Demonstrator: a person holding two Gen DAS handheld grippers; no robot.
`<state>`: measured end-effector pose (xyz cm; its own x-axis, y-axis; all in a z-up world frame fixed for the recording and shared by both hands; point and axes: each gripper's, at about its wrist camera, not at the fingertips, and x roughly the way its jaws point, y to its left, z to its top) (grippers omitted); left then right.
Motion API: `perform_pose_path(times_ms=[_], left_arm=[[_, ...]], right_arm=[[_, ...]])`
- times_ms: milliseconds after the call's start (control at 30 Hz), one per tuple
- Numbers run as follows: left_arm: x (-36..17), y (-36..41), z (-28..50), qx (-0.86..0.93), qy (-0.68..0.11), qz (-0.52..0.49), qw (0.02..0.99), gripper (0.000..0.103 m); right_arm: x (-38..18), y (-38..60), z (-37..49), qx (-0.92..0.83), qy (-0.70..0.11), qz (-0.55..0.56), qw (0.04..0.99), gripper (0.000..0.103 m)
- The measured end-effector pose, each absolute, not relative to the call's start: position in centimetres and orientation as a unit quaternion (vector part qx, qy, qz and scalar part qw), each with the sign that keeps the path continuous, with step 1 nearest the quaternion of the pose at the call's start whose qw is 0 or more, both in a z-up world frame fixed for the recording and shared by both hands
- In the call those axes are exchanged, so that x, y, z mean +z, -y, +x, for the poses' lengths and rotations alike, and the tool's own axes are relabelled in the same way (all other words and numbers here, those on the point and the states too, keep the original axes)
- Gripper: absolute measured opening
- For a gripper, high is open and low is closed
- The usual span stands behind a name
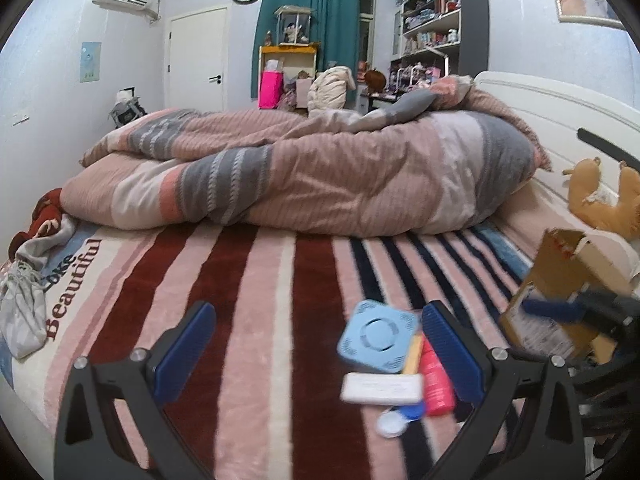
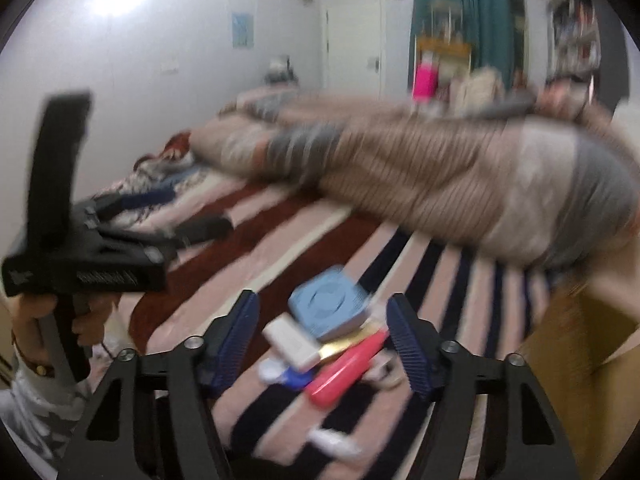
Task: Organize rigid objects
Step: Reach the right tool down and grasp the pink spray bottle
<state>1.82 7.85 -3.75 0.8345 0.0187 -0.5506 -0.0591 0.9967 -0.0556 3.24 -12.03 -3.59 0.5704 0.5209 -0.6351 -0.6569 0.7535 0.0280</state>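
Striped bedding [image 1: 256,280] covers the bed, and the small pile of rigid things lies on it: a blue square case [image 2: 328,304] on top, a white box [image 2: 292,342] and a red tube [image 2: 348,368] whose long axis runs diagonally. The right gripper [image 2: 324,344] points straight at the pile, jaws part-open around it, seemingly empty despite the blur. The left gripper [image 1: 316,356], wide open and empty, has the pile toward its right finger. A cardboard box [image 1: 560,280] waits at right.
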Motion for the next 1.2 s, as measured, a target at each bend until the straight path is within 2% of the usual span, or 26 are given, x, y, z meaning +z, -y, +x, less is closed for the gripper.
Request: perform_pose_path(times_ms=[67, 133, 367, 500, 733, 967, 1200], left_arm=[[-4.7, -8.8, 2.1, 0.02, -0.296, -0.04, 0.954, 0.103], [-5.7, -9.8, 2.4, 0.012, -0.304, -0.051, 0.951, 0.103], [-7.9, -11.1, 2.9, -0.003, -0.32, -0.061, 0.945, 0.103], [-8.0, -10.6, 2.9, -0.024, -0.319, -0.056, 0.946, 0.103], [-7.8, -9.5, 3.3, -0.044, -0.328, -0.049, 0.942, 0.103], [-7.6, -7.9, 3.3, -0.124, -0.345, -0.062, 0.928, 0.102], [-6.2, -3.3, 5.0, -0.229, -0.362, -0.074, 0.901, 0.102]], right_arm=[[-6.6, 11.4, 4.9, 0.327, -0.378, -0.091, 0.862, 0.047], [-9.4, 11.2, 6.4, 0.31, -0.428, -0.08, 0.845, 0.042], [-14.5, 12.3, 8.7, 0.273, -0.512, -0.025, 0.814, 0.04], [-16.0, 12.1, 9.7, 0.277, -0.541, 0.002, 0.794, 0.036], [-18.0, 12.3, 12.3, 0.267, -0.588, 0.05, 0.762, 0.037], [-16.5, 13.0, 11.2, 0.262, -0.554, 0.025, 0.79, 0.029], [-12.1, 14.2, 7.9, 0.297, -0.481, 0.0, 0.825, 0.027]])
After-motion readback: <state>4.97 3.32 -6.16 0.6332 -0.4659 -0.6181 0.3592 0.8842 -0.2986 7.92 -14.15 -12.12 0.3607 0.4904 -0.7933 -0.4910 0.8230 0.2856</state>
